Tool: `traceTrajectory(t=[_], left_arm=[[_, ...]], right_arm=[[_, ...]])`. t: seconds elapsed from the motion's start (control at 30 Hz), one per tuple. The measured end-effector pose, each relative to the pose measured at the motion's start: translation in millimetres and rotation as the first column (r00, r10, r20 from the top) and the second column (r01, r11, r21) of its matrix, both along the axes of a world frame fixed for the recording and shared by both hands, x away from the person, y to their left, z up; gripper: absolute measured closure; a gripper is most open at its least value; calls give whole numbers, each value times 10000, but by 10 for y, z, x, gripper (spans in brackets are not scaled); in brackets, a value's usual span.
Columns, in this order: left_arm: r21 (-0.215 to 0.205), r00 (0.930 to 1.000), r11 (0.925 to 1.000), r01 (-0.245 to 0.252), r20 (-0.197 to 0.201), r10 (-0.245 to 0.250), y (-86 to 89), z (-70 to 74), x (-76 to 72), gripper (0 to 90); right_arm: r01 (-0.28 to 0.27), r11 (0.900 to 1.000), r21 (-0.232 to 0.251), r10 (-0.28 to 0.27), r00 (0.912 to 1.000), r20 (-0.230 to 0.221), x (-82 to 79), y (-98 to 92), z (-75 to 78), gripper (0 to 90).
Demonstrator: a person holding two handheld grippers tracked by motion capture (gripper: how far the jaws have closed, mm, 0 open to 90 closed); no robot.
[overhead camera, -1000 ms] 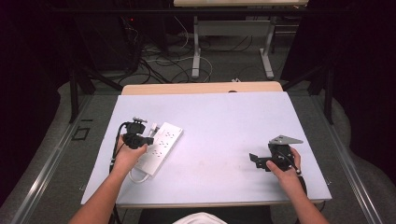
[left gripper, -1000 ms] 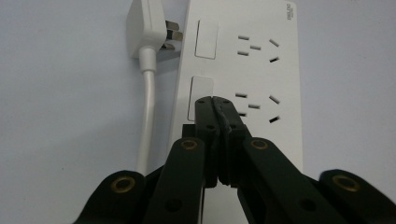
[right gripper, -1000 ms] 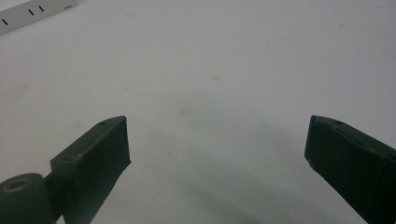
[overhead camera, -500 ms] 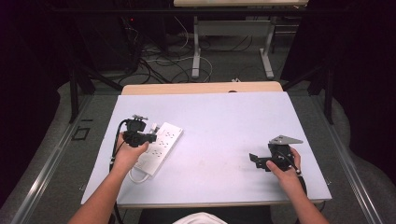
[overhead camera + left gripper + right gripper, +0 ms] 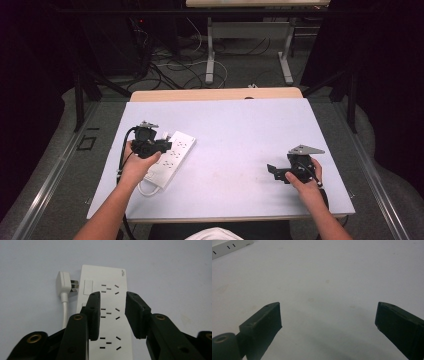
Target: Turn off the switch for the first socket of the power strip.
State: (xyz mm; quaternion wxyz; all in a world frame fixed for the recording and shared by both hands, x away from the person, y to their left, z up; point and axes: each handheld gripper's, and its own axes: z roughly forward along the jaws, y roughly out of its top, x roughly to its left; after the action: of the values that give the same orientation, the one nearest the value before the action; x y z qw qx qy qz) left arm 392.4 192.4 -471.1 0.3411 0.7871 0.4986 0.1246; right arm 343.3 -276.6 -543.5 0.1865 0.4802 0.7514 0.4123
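Plug (image 5: 65,285) (unplugged) beside power strip (image 5: 105,315)

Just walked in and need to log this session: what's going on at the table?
A person holds a gripper in each hand over a pale table. The left gripper hangs open above a white power strip, jaws apart over its sockets, gripping nothing. The strip's own plug lies loose beside its switch end. The right gripper rests wide open over bare tabletop, well away from the strip.
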Motion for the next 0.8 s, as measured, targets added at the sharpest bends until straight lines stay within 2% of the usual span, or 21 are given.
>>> traceTrajectory(t=[0.17,0.43,0.57,0.8], left_arm=[[-51,9993,10000,5,373,-3,2,35,-31,605],[-63,9976,10000,72,686,-67,14,81,-74,559],[-237,9963,9993,277,822,-257,26,88,-89,544],[-506,9932,9985,191,1157,-131,61,102,-145,483]], right_arm=[[20,10000,28,-20,10000,-11,-1,1,2,62],[8,10000,32,-8,10000,7,-3,-3,6,61],[27,10000,32,-27,10000,13,-2,-4,5,61],[50,10000,2,-50,10000,30,-5,-8,9,61]])
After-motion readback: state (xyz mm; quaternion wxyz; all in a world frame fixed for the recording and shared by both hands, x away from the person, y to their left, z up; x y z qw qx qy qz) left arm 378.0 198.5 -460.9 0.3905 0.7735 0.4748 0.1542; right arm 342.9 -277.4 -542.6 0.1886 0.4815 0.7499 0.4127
